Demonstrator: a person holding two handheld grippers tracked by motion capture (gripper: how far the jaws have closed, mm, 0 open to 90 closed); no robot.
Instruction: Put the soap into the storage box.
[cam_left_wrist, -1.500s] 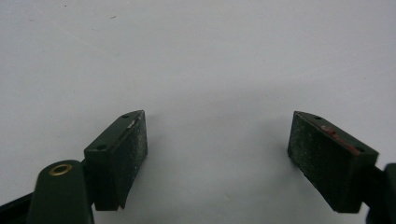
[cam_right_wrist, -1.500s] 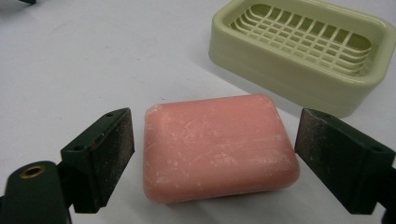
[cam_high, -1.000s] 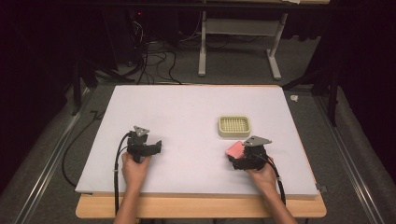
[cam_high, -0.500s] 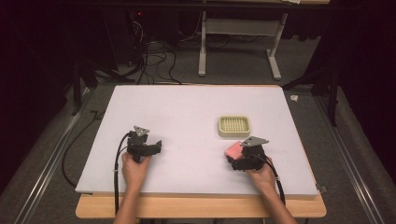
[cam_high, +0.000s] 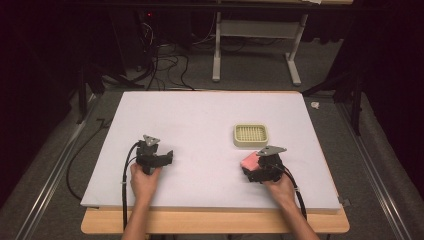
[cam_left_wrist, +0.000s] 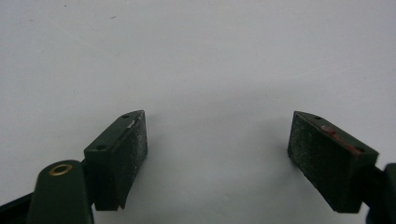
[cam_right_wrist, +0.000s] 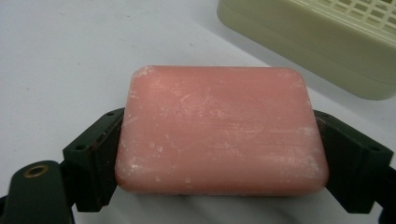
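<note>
Pink soap bar (cam_right_wrist: 219, 130), long axis crosswise

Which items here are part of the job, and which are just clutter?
In the job:
- pink rounded bar of soap, clamped between the right gripper jaws
- cream plastic soap dish with a slotted grid top, just beyond the soap
- left gripper, open over bare table

Lying about:
- white table top
- black cables on the floor
- white desk frame legs behind
</note>
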